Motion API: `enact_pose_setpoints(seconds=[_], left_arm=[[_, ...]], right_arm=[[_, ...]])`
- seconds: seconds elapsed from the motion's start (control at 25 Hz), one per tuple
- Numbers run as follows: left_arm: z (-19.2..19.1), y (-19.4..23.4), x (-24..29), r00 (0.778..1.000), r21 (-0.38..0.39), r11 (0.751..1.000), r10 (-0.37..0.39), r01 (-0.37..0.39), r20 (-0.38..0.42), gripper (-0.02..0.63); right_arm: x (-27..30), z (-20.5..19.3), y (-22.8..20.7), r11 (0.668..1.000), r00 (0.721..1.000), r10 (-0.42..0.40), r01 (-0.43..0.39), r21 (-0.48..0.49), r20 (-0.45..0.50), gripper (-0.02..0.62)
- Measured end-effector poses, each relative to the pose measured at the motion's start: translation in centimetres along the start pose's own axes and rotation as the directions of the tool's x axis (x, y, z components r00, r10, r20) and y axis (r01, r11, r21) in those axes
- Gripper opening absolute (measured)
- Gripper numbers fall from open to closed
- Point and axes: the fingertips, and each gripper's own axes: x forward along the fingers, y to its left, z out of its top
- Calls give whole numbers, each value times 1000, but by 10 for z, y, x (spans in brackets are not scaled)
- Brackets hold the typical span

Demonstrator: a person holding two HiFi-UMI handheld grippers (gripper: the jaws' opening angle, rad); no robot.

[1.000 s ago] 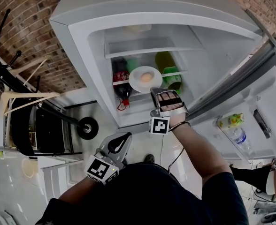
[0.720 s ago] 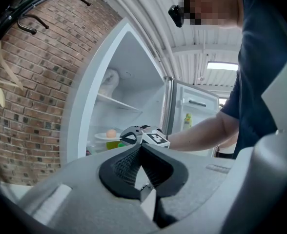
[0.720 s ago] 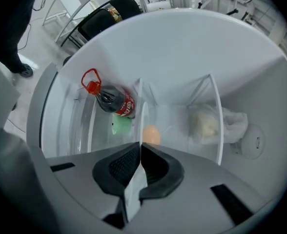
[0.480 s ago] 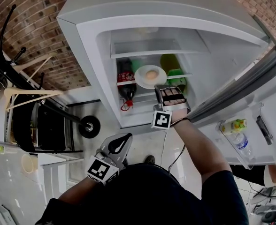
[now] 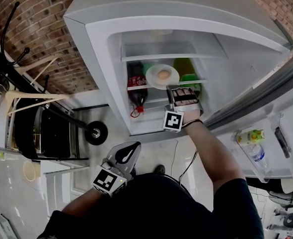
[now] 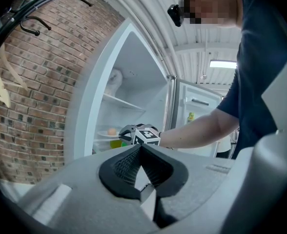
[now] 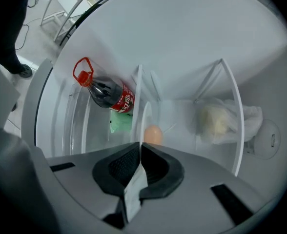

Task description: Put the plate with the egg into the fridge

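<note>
Fingers of my right gripper (image 5: 173, 89) clamp the near rim of the plate (image 5: 153, 77) in the head view. The plate and egg (image 5: 163, 74) are inside the open fridge (image 5: 101, 19) at middle-shelf level, beside a cola bottle (image 5: 137, 86). My left gripper (image 5: 128, 152) hangs low, outside the fridge.

Left gripper view: its fingers (image 6: 125, 167) meet on nothing.

Right gripper view: the fingers (image 7: 124, 169) are closed on the edge-on plate (image 7: 145, 116), with the egg (image 7: 153, 134) just past them.

The fridge (image 5: 106, 83) stands open before us, its door (image 5: 266, 113) swung away to our right. Inside, the cola bottle (image 5: 136, 86) takes the left and green containers (image 5: 189, 77) crowd the right; the plate (image 5: 154, 73) fills the gap between them. Above, the upper shelf (image 5: 161, 57) lies free in front, a bag (image 7: 216, 121) at its back.
</note>
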Motion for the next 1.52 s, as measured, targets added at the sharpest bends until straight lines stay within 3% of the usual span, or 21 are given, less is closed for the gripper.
enact_pose_setpoints(seconds=[0.28,0.48,0.6,0.68,0.84,0.96,1.52], left_arm=[[-2,3,-2,1000,-2,1000,9,-9,1,5],[3,1,-1,1000,-13,1000,10,-10,22,5],[4,2,0,1000,-16,1000,8,-8,26,5],[1,1,-1,1000,-8,1000,3,-3,13,5],[0,-1,1,1000,0,1000,-11,11,16,5],[0,-5,3,1000,2,1000,-20,20,16,5],[5,-5,-5,999,-32,999,14,-13,33,5]], right_arm=[[8,1,8,1000,1000,26,-26,-17,7,23],[9,-6,12,997,998,55,-57,-54,-37,39],[8,-9,13,997,997,65,-67,-33,-52,112],[3,-10,13,998,997,66,-67,-13,-50,129],[-11,-6,11,999,999,49,-49,23,-14,113],[-13,-4,11,1000,1000,16,-16,9,0,34],[8,-7,9,998,998,55,-55,-10,-38,18]])
